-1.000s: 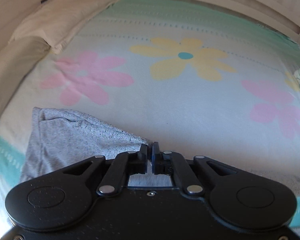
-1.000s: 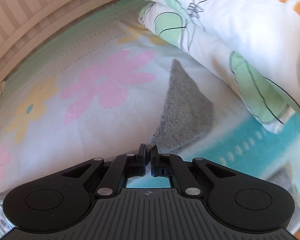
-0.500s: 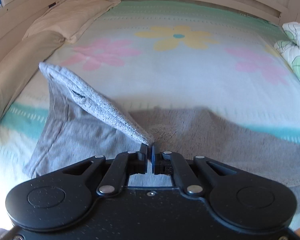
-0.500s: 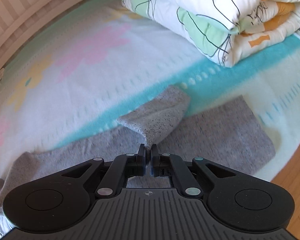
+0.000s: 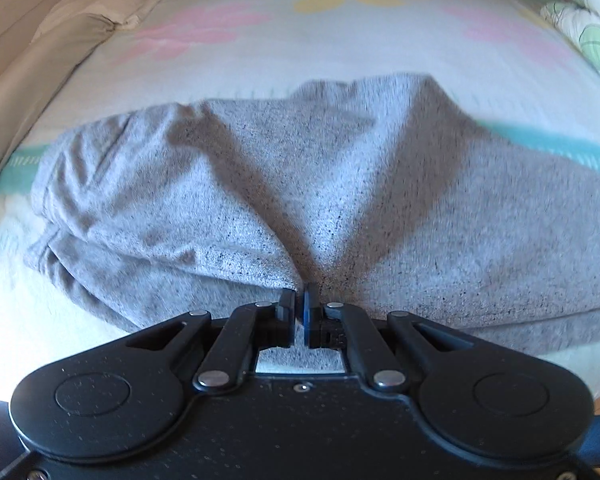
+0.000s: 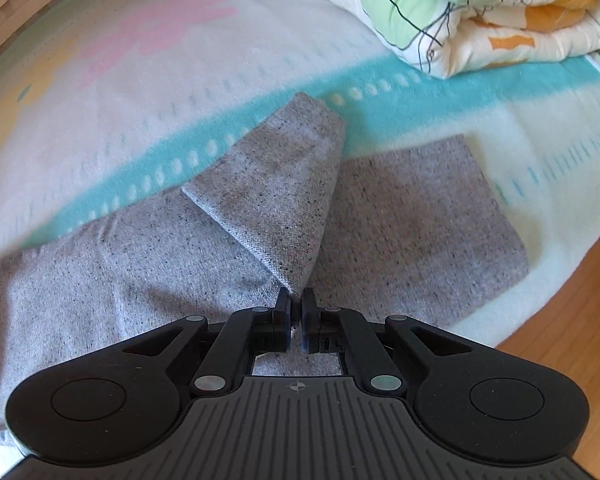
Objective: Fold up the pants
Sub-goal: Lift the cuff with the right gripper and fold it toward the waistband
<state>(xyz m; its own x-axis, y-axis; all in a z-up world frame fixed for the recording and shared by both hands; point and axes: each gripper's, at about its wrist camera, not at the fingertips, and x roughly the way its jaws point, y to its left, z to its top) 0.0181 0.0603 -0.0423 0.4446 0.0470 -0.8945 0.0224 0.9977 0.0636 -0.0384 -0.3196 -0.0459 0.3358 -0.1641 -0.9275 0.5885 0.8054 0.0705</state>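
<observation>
Grey speckled pants (image 5: 340, 184) lie across the near part of a flowered bed cover. My left gripper (image 5: 299, 298) is shut on a fold of the pants near the bunched waist end (image 5: 80, 184), the cloth draped over the layer below. My right gripper (image 6: 296, 298) is shut on a corner of a pant leg (image 6: 276, 192), which rises as a folded flap over the other leg (image 6: 424, 216) lying flat beneath.
The bed cover (image 5: 320, 48) has pink and yellow flowers and a teal stripe (image 6: 380, 112). Beige pillows (image 5: 40, 60) lie along the left. A rolled floral duvet (image 6: 480, 8) sits at the right. Wooden floor (image 6: 572, 340) shows past the bed's edge.
Both grippers have pulled their held parts of the pants back toward the near edge of the bed, laying the upper layer over the lower one. Both stay shut.
</observation>
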